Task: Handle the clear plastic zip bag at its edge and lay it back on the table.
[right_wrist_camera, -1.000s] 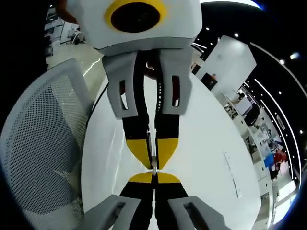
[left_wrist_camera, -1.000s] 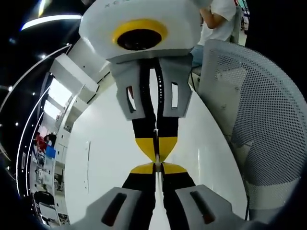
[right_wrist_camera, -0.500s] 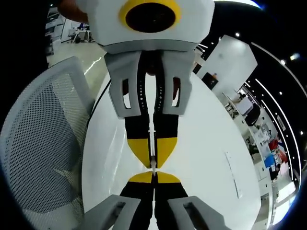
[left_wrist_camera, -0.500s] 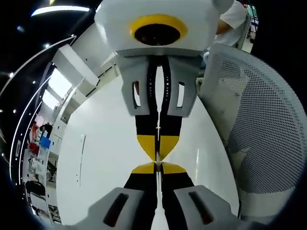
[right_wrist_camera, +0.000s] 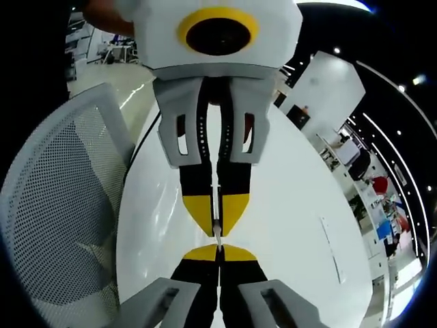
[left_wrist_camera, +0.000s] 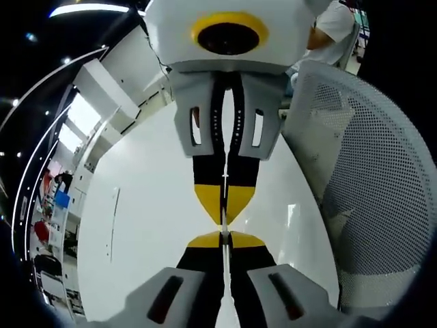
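Looked down on a long white table (left_wrist_camera: 150, 225), glossy, with a dim office and lit ceiling strips behind. Noted a white mesh chair (left_wrist_camera: 369, 171) just beside the table's edge, and a person in a white shirt (left_wrist_camera: 328, 27) well beyond it.

In the left gripper view, found the left gripper (left_wrist_camera: 224, 238) rising from the bottom, jaws pressed together so that the yellow tips met with no gap. Met it nose to nose with the right gripper (left_wrist_camera: 224, 208) coming down from the top, its jaws likewise closed. Saw the two sets of yellow tips very nearly touching.

Made out the clear plastic zip bag (left_wrist_camera: 223, 225) as no more than a thin pale line, seen edge-on, running along the seam of both pairs of jaws and across the small space between them. Judged it pinched at its edge by both grippers and held above the table, not lying on it. Could not tell the rest of its outline, being transparent.

In the right gripper view, saw the same arrangement mirrored, with the chair on the other side and both grippers clamped on that thin line.
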